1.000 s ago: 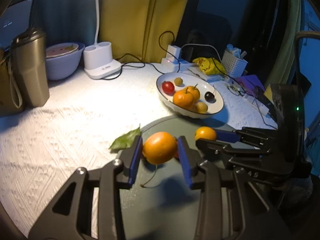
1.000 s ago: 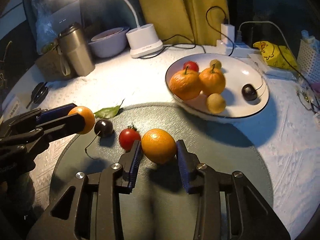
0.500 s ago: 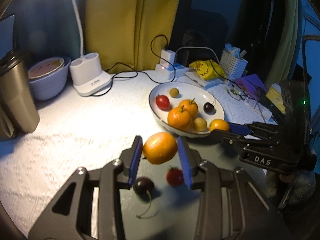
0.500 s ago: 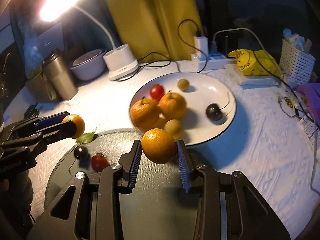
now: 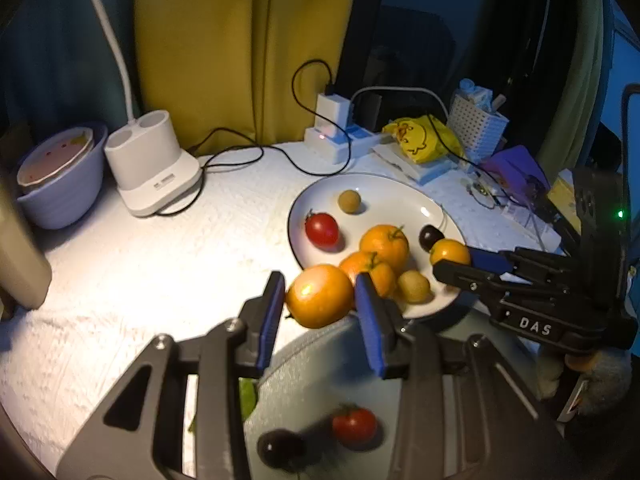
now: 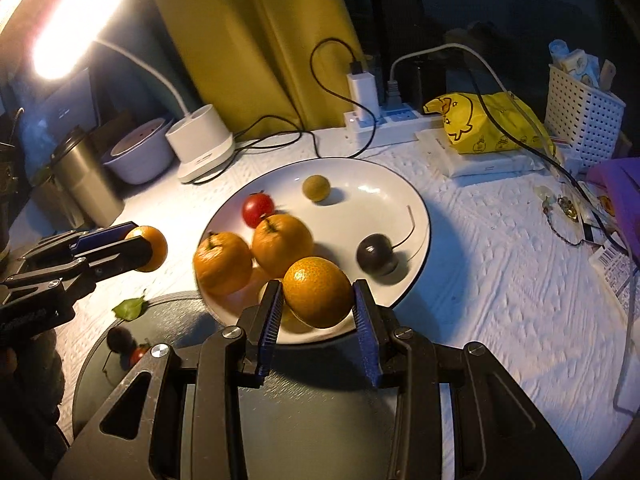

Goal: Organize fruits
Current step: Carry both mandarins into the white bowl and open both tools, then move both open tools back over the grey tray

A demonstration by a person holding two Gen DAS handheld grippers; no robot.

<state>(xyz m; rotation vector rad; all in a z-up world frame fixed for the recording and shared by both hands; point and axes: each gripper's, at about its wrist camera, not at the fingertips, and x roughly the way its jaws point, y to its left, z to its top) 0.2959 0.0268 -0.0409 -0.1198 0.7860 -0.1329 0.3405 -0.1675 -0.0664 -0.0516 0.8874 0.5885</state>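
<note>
Oranges are in both of your grippers: the left gripper (image 5: 320,304) has its fingers closed on one orange (image 5: 320,295), carried just short of the white plate's (image 5: 384,192) rim at about 7 o'clock of the plate, and the right gripper (image 6: 316,308) has its fingers closed on a second orange (image 6: 318,291), held over the plate's near edge at about 6 o'clock. The plate already carries two stemmed oranges (image 6: 256,252), a red tomato (image 6: 258,209), a dark cherry (image 6: 374,255) and a small brownish fruit (image 6: 316,187). Judged from their look, the oranges are light, firm but yielding, with waxy skin that may slip; grip across the widest part, as you are doing, and press no harder than needed, since the peel bruises. One tomato (image 5: 354,426) and one dark cherry (image 5: 276,448) are left on the grey round mat (image 5: 320,364); both look soft-skinned and would need a gentler hold. Compared with a second ago, both grippers have travelled from over the mat toward the plate with grips unchanged; the right one now reaches the plate, the left is just beside it. The desk (image 5: 120,280) around the plate is otherwise as it was.
</note>
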